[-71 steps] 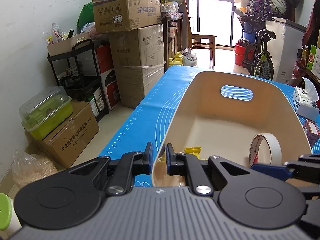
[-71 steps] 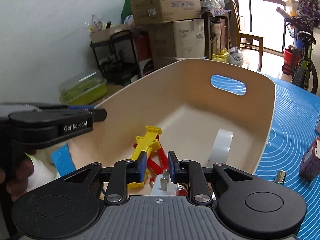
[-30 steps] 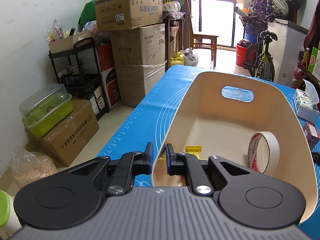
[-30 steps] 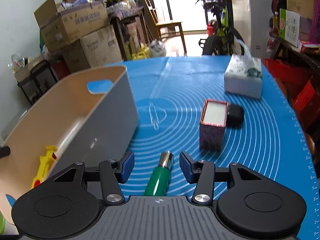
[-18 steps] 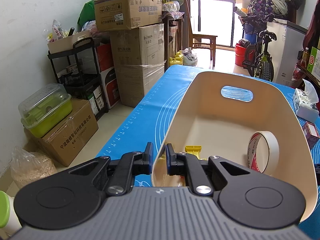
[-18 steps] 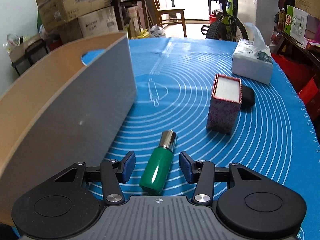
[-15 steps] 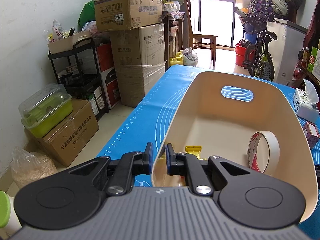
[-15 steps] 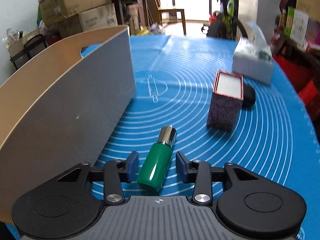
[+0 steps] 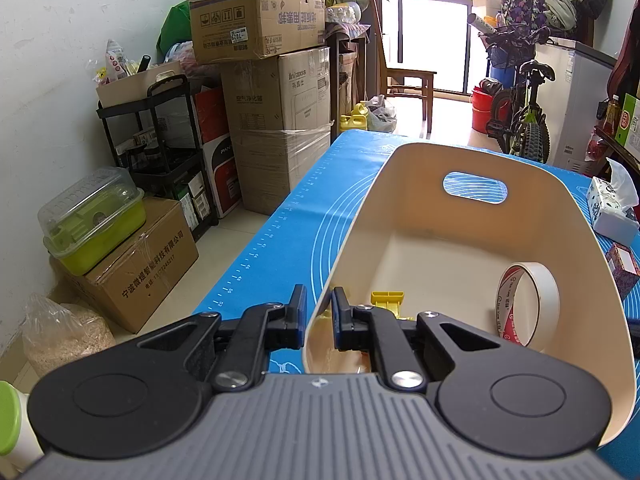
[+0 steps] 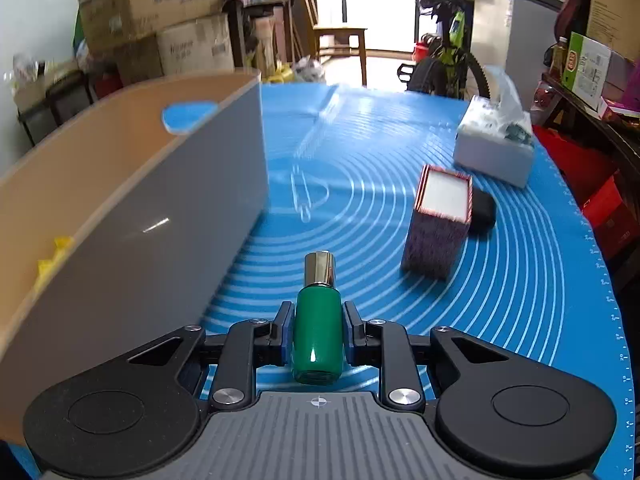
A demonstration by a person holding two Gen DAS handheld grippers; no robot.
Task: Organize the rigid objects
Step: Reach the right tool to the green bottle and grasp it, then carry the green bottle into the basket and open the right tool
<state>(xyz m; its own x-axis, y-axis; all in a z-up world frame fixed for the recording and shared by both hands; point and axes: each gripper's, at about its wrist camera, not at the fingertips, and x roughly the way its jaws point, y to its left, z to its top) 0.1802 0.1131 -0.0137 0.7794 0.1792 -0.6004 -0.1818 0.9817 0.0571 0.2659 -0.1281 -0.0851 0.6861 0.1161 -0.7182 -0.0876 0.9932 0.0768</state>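
Note:
My left gripper (image 9: 319,316) is shut on the near rim of a cream bin (image 9: 472,240) on the blue mat. Inside the bin are a roll of white tape (image 9: 528,308) against the right wall and a yellow toy (image 9: 386,300) near my fingers. My right gripper (image 10: 318,330) is shut on a green bottle (image 10: 318,336) with a silver cap, which points away from me, just right of the bin's grey outer wall (image 10: 152,264).
On the mat right of the bin stand a small patterned box (image 10: 438,220), a black object (image 10: 482,208) behind it and a tissue box (image 10: 496,148). Cardboard boxes (image 9: 276,120), a black shelf (image 9: 160,152) and a bicycle (image 9: 524,120) surround the table.
My right gripper left the bin, moved right to the green bottle on the mat and closed on it. The bottle now points straight ahead. My left gripper has kept its hold on the rim.

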